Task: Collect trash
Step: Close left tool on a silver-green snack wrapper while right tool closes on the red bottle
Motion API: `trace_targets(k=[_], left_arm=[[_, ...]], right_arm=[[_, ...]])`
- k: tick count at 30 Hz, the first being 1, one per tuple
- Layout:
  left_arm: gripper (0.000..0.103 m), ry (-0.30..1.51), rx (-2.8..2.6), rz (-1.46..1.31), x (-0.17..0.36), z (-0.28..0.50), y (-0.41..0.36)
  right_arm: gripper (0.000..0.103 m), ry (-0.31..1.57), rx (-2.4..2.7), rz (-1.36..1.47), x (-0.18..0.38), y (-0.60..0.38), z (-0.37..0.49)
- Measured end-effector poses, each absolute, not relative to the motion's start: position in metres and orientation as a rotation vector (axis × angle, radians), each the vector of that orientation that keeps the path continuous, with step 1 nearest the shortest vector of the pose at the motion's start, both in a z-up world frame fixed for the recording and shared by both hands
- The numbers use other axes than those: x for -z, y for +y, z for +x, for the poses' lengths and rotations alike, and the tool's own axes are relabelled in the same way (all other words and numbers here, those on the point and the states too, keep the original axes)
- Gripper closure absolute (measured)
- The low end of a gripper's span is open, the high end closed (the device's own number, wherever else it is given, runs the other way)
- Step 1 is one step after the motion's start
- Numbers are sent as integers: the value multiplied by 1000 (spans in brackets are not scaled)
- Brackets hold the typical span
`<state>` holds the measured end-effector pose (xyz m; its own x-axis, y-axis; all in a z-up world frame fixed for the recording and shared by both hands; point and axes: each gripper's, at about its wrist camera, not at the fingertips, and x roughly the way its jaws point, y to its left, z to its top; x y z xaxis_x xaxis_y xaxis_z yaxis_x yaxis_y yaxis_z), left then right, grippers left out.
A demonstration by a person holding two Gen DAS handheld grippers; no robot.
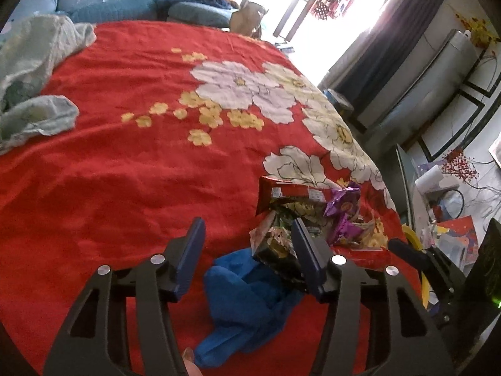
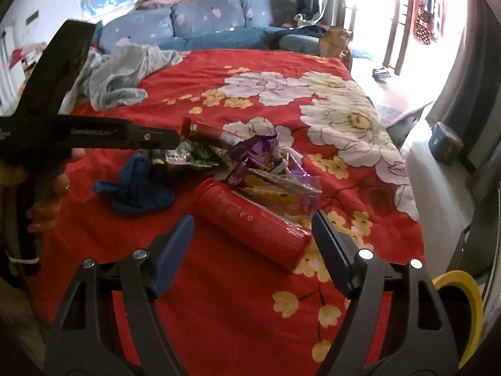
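A pile of snack wrappers lies on the red floral bedspread (image 1: 125,172): a dark green wrapper (image 1: 275,244), purple wrappers (image 1: 343,206) and a red packet (image 1: 281,191). My left gripper (image 1: 247,235) is open above a crumpled blue cloth (image 1: 244,294), its right finger beside the dark green wrapper. In the right wrist view my right gripper (image 2: 253,228) is open, straddling the near end of a red cylindrical can (image 2: 250,222) lying on its side. The purple wrappers (image 2: 260,156), dark green wrapper (image 2: 188,156) and blue cloth (image 2: 137,188) lie beyond it. The left gripper's body (image 2: 94,131) shows at the left.
Crumpled grey-green clothing (image 1: 31,78) lies at the bed's far left. A blue sofa (image 2: 188,25) stands behind the bed. A yellow bin rim (image 2: 460,310) is at the bed's right edge, with a cluttered side table (image 1: 444,203) beyond.
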<state>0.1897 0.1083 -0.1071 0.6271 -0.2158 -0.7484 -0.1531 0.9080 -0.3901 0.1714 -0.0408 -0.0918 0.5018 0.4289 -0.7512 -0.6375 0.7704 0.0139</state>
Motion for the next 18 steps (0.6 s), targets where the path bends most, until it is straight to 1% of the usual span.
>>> trace_targets(k=[1,3,4,5,7,12,15,18], left_arm=[[51,906,42,-450,109,192,108],[53,919,45,-443,113,196,106],[55,922,48,-439,114,198,105],[56,924,51,-436,115,199,103],[59,925,58,-432,116,200,101],[68,927,74,-424,114,198,97],[69,928,89,-409,111,196,92],[71,929,104,-397,109,194,86]], right_arm=[[38,824,-658,-290,94,-39,172],[48,833,-654,-311,98,-36,173],[50,839,-654,-320,100,-35,173],[56,847,-659,-322,103,-33,174],[57,846,-659,-321,105,-33,171],[67,858,-671,-273,105,-41,164],[70,874,-676,-218,105,-49,159],[71,886,-674,-172,105,-57,151]])
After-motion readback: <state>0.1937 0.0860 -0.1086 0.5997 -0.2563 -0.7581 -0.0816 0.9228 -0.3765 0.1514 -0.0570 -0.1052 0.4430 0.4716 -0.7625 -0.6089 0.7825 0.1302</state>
